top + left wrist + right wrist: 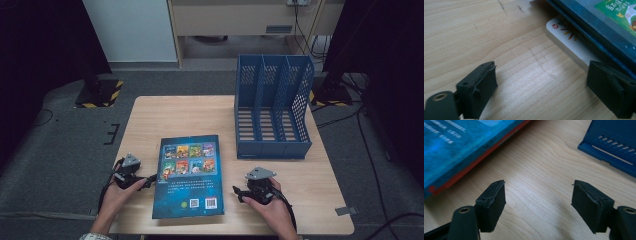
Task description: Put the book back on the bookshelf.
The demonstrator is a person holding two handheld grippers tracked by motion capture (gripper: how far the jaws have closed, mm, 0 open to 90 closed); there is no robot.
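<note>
A blue book (190, 175) lies flat on the wooden table (175, 115), its cover with small pictures facing up. My left gripper (150, 181) rests on the table just left of the book and points at its left edge. In the left gripper view the gripper (541, 77) is open over bare wood, one jaw close to the book (599, 22) and to a white flat thing (569, 42) sticking out from under it. My right gripper (237, 192) sits right of the book, also open (537, 192), with the book (454, 150) off to one side.
A blue three-slot file rack (272, 105) stands at the table's back right; its base (614, 147) shows in the right gripper view. Bare wood lies between book and rack. A strip of tape (346, 210) sits near the front right corner.
</note>
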